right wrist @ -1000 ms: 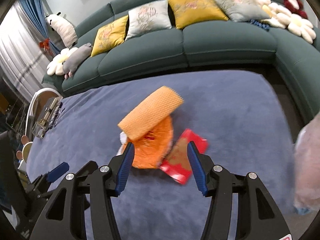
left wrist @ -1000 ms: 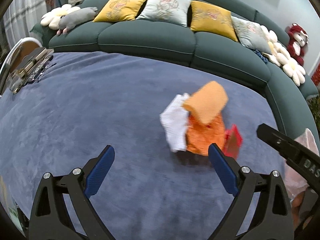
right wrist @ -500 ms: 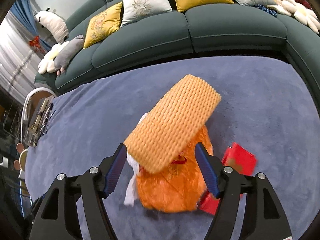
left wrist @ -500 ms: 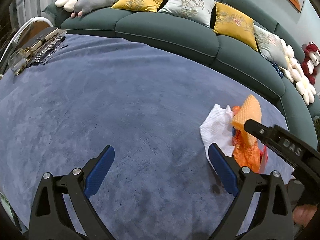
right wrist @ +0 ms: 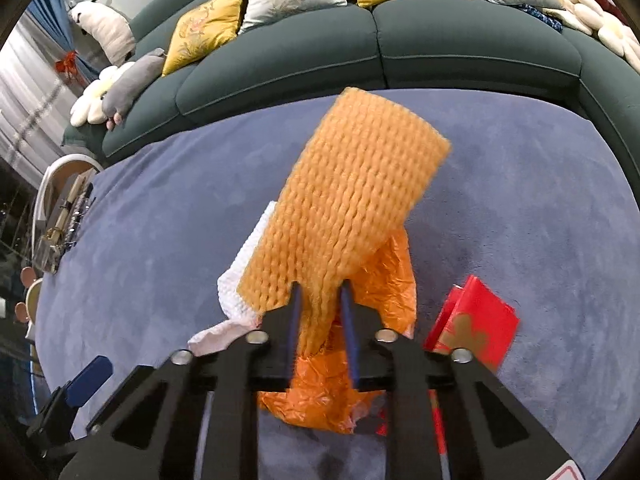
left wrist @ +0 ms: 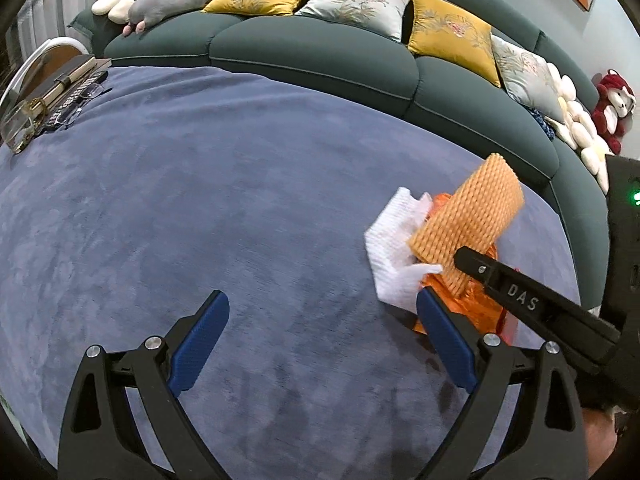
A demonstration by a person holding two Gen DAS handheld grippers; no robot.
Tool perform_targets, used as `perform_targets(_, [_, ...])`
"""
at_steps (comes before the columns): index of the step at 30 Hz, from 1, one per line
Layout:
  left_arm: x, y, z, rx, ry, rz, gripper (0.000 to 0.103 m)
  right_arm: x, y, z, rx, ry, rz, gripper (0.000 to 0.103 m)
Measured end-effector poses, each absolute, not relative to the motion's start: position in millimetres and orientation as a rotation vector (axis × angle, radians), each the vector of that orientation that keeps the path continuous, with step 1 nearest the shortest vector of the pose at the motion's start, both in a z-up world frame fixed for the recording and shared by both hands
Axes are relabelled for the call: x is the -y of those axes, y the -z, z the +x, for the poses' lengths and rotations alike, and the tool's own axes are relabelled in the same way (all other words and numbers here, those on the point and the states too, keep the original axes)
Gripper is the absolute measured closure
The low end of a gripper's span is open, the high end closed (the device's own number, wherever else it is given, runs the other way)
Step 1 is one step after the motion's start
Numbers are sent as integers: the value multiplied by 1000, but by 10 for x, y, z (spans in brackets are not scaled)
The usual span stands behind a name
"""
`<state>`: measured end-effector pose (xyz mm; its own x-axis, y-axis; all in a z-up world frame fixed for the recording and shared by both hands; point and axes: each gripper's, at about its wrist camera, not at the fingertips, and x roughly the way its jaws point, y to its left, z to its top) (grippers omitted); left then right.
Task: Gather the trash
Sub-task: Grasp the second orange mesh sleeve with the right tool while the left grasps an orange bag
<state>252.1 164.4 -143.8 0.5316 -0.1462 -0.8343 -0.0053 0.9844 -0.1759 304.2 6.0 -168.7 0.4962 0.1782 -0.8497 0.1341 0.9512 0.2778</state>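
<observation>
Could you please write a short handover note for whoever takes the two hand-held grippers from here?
Right hand-held gripper: jaws closing on the near end of the orange foam net; the net stands tilted up from the pile.
Left hand-held gripper: open, empty, low over the blue carpet beside the pile.
Trash: white foam sheet and orange plastic bag lie under the net; red packet lies to the right of them.
Done: the net is pinched, not yet carried off.
Left: take the net away, then collect the sheet, bag and packet. No bin is in view.
</observation>
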Motion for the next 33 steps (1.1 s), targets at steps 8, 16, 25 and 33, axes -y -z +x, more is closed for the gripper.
perform_targets(8, [-1462, 1415, 2477, -1011, 119, -150, 13, 266, 1388, 2836, -971, -10, 341, 93])
perform_targets(16, [-1119, 1368, 2443, -1008, 197, -143, 14, 746, 1175, 2534, -915, 81, 359, 93])
perform_targets(25, [-673, 1596, 2491, -1072, 238, -177, 30, 1100, 1205, 2237, -917, 121, 387, 93])
perform_targets(33, [-596, 1690, 2669, -1132, 230, -200, 79, 1200, 1287, 2123, -934, 114, 409, 93])
